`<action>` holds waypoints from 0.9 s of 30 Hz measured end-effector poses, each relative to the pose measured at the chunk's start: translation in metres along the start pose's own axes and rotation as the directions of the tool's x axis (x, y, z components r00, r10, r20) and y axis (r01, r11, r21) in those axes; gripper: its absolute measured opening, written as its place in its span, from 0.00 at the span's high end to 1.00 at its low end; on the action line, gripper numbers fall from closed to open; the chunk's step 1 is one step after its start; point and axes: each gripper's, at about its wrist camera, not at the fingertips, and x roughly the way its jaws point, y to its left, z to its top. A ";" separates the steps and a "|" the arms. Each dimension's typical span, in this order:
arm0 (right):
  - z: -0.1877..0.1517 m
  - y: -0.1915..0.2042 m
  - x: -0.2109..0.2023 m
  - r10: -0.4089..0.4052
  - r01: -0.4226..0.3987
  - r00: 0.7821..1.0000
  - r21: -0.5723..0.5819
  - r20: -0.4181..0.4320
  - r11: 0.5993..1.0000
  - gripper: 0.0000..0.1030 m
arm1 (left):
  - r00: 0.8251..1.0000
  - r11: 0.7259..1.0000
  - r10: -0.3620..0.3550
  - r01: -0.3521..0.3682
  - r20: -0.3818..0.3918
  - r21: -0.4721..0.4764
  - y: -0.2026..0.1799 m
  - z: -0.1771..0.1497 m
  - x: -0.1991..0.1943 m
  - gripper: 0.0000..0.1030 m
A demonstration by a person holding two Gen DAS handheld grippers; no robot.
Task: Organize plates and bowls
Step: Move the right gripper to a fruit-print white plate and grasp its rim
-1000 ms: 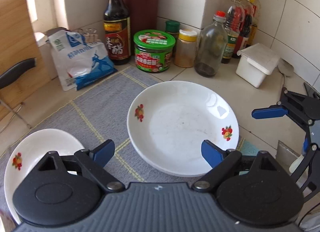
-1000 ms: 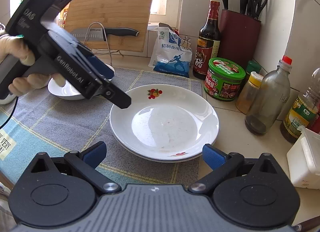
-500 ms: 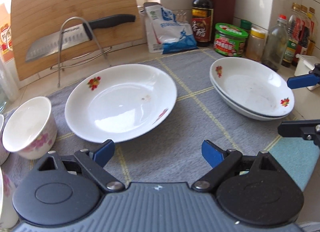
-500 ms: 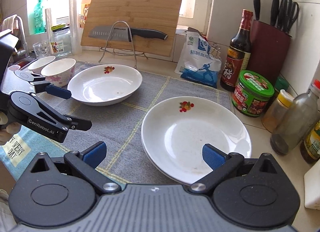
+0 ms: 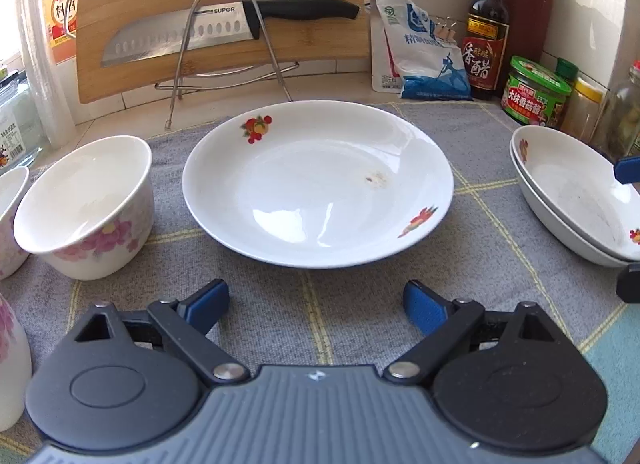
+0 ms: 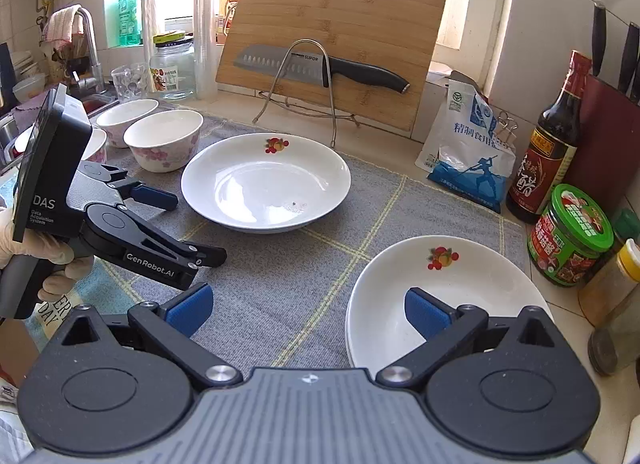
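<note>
Our left claw [image 5: 316,300] hangs released just short of a lone white plate [image 5: 318,183] on the grey mat [image 5: 280,304]. Our right claw [image 6: 308,310] gapes, empty, over the near rim of 2 stacked plates [image 6: 460,288]. Farther left stand floral bowls [image 6: 164,143]; a cutting board [image 6: 336,39] leans behind.

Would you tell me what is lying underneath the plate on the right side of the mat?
The top plate sits nested on a second white plate; only that one's rim shows. Beneath both lies the grey mat. The lower plate's inside is covered.
</note>
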 end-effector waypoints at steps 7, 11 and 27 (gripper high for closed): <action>0.028 -0.011 0.020 0.077 -0.079 0.997 -0.086 -0.026 0.993 0.00 | 1.000 1.000 -0.011 0.010 0.014 0.022 -0.003 0.004 0.010 0.00; 0.049 -0.017 0.040 0.119 -0.124 0.991 -0.114 -0.055 0.986 0.00 | 1.000 0.999 -0.018 0.017 0.025 0.030 -0.002 0.004 0.011 0.00; 0.119 -0.040 0.143 0.251 -0.270 0.946 -0.072 -0.206 0.960 0.00 | 0.999 1.000 0.009 -0.009 0.047 0.005 -0.007 0.005 0.013 0.00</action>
